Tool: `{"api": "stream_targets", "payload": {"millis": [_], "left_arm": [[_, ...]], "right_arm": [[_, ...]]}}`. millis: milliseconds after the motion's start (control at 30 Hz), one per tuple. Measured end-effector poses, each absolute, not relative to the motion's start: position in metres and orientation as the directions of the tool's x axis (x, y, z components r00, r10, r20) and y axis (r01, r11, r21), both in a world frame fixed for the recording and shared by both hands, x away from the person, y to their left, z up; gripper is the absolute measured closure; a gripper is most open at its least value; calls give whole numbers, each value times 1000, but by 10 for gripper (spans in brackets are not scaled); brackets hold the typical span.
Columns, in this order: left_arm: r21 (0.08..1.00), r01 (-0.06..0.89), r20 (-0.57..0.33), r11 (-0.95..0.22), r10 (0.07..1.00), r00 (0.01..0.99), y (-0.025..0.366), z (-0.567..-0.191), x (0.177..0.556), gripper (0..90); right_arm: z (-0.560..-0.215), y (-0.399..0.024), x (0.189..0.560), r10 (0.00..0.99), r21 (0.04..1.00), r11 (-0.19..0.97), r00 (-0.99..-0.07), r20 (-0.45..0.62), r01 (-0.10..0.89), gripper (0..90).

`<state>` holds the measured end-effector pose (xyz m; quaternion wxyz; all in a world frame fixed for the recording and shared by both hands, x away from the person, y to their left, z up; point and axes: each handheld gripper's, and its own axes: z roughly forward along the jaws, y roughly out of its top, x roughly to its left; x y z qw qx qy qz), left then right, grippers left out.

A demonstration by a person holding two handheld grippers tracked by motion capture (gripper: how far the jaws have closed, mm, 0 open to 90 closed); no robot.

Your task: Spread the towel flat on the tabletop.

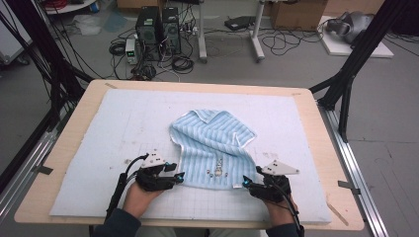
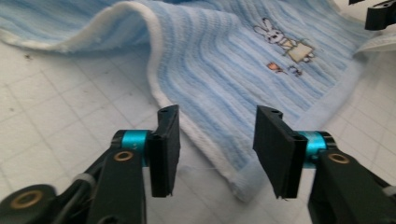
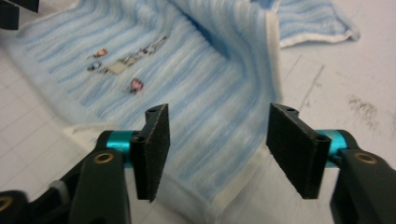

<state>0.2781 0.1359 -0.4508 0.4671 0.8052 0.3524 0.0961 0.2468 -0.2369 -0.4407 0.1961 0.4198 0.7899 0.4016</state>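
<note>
Positioning both grippers at the near corners of the blue striped towel [image 1: 213,148], which lies crumpled on the white gridded mat [image 1: 99,148]. I have the left gripper [image 2: 217,149] half open over the near left corner, the right gripper [image 3: 219,154] likewise over the near right corner; neither set of pads presses the cloth

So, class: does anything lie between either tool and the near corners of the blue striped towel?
Nothing visible does. The left tool and right tool each stand open at a near corner of the blue striped terry towel, with bare white gridded mat around them.
</note>
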Motion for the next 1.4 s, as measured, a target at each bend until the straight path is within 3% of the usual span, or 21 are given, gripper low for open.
{"api": "stream_targets", "payload": {"millis": [267,400,1100,1267,1400], "left_arm": [[797,428,-53,-426,656,752,123,-452,269,684],[798,390,-10,-459,637,771,120,-452,265,861],[795,477,-153,-376,637,756,159,-452,234,873],[794,475,-166,-381,614,771,167,-453,223,874],[792,472,-175,-387,597,783,169,-452,218,874]], "right_arm": [[-445,-238,242,829,786,336,-559,15,519,485],[-448,-235,245,827,778,348,-562,8,523,494],[-445,-227,247,807,771,359,-590,26,525,523],[-448,-224,245,794,747,373,-606,49,550,642],[-446,-224,240,764,741,397,-642,60,542,860]]}}
